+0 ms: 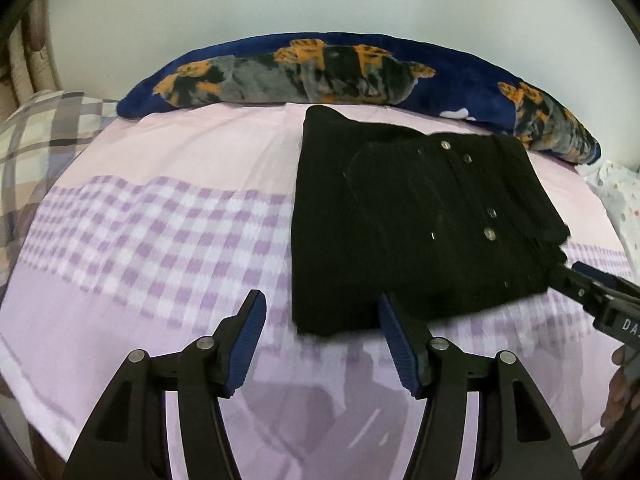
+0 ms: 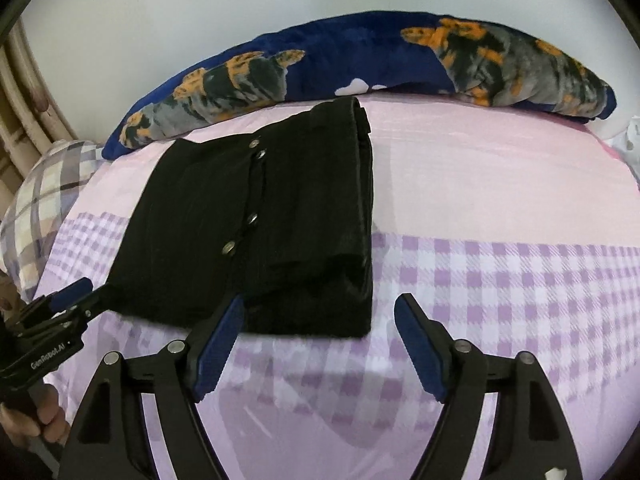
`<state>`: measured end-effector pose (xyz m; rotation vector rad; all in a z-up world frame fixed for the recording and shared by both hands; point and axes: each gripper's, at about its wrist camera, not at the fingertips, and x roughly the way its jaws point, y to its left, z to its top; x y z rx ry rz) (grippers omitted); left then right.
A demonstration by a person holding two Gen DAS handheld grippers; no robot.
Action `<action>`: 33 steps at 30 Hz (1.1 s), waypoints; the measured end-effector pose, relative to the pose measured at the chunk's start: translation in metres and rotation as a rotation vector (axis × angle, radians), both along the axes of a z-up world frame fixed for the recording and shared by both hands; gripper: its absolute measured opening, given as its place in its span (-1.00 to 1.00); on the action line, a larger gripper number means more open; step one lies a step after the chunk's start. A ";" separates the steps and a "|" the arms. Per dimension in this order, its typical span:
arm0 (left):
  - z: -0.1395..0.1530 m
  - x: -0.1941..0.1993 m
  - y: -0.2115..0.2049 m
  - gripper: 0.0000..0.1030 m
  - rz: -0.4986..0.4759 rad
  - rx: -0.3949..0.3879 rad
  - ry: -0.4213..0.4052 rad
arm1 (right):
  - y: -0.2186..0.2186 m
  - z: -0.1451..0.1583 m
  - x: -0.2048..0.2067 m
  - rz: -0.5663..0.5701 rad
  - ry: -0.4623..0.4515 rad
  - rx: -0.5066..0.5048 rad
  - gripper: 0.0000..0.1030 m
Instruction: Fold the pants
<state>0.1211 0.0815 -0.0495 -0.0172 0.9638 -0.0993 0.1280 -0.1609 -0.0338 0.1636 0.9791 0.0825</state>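
Note:
Black pants lie folded into a compact stack on the pink and purple checked bedsheet, with metal buttons showing on the top layer. They also show in the right wrist view. My left gripper is open and empty, just in front of the stack's near edge. My right gripper is open and empty, at the stack's near right corner. The right gripper also shows in the left wrist view, next to the stack's right edge. The left gripper shows in the right wrist view, at the stack's left corner.
A dark blue plush blanket with an orange and grey print lies rolled along the far edge of the bed, against a white wall. A plaid pillow lies at the left. A dotted white cloth lies at the far right.

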 end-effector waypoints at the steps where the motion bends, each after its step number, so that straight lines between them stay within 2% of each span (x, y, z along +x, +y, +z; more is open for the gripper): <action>1: 0.002 -0.007 -0.001 0.16 -0.002 0.006 -0.003 | 0.002 0.002 -0.004 -0.006 -0.007 0.006 0.51; 9: 0.016 -0.048 -0.010 0.17 0.009 0.007 -0.031 | 0.019 0.021 -0.047 -0.021 -0.072 -0.014 0.66; 14: 0.027 -0.066 -0.014 0.20 0.020 0.021 -0.064 | 0.026 0.022 -0.063 -0.016 -0.078 0.002 0.72; 16: 0.030 -0.072 -0.015 0.25 0.025 0.030 -0.077 | 0.029 0.022 -0.067 -0.015 -0.082 0.004 0.73; 26: 0.036 -0.082 -0.019 0.29 0.052 0.059 -0.110 | 0.039 0.031 -0.071 0.007 -0.130 -0.047 0.79; 33: 0.036 -0.082 -0.019 0.30 0.062 0.082 -0.113 | 0.037 0.031 -0.069 -0.004 -0.126 -0.033 0.80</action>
